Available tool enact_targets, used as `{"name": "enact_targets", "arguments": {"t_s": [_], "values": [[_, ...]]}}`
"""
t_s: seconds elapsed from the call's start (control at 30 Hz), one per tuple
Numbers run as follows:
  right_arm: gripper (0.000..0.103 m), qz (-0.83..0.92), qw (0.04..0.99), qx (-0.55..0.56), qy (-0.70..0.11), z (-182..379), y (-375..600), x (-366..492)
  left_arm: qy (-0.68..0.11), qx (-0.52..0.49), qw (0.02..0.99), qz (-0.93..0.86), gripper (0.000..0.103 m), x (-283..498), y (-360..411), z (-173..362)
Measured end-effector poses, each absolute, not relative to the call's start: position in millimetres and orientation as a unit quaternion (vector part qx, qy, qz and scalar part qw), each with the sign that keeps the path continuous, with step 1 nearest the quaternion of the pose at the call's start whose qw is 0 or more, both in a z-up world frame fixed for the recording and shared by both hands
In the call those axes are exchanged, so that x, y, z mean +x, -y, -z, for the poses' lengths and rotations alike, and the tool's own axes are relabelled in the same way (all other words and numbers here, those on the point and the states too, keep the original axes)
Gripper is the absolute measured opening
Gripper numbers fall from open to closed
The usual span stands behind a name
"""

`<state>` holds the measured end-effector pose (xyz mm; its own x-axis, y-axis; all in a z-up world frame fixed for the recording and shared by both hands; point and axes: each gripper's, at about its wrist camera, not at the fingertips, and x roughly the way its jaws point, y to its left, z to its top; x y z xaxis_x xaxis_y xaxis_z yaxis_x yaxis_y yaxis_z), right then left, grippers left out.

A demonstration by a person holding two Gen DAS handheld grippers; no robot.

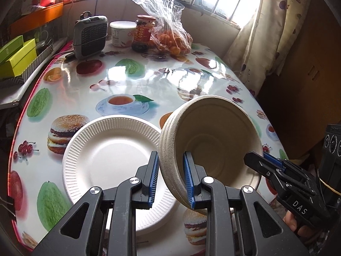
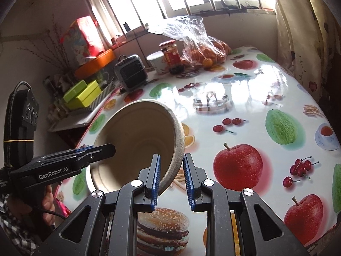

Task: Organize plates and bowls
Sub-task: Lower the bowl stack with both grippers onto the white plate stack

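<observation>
Your left gripper [image 1: 170, 178] pinches the near-left rim of the beige pulp bowl [image 1: 213, 140], one blue pad outside the wall and one inside, holding it tilted and lifted off the fruit-print tablecloth [image 1: 127, 79]. Under and to the left of it lies the white ribbed paper plate [image 1: 102, 160], flat on the cloth, with the bowl's lower edge overlapping the plate's right side. Your right gripper [image 2: 171, 178] straddles the opposite rim of the same bowl [image 2: 136, 140]; its fingers stand narrow, but a gap shows beside the right pad, so you cannot tell whether it truly grips.

Along the far edge, left to right, stand a small grey fan heater [image 1: 89, 36], a white tub [image 1: 122, 33], a red-lidded jar [image 1: 143, 32] and a clear plastic bag of oranges [image 1: 172, 36], all well apart from the bowl. Green boxes [image 1: 17, 57] sit on a side shelf at far left.
</observation>
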<state>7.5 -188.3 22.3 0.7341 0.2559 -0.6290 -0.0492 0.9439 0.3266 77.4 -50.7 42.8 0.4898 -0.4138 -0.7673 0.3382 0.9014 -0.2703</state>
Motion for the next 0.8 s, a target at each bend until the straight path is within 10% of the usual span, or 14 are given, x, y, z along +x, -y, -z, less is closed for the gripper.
{"name": "enact_targets", "arguments": {"t_s": [0.8], "values": [[0.021, -0.146, 0.907, 0.126, -0.375, -15, 136, 45, -0.46, -0.067, 0.872, 0.153, 0.024, 81, -9, -32]]}}
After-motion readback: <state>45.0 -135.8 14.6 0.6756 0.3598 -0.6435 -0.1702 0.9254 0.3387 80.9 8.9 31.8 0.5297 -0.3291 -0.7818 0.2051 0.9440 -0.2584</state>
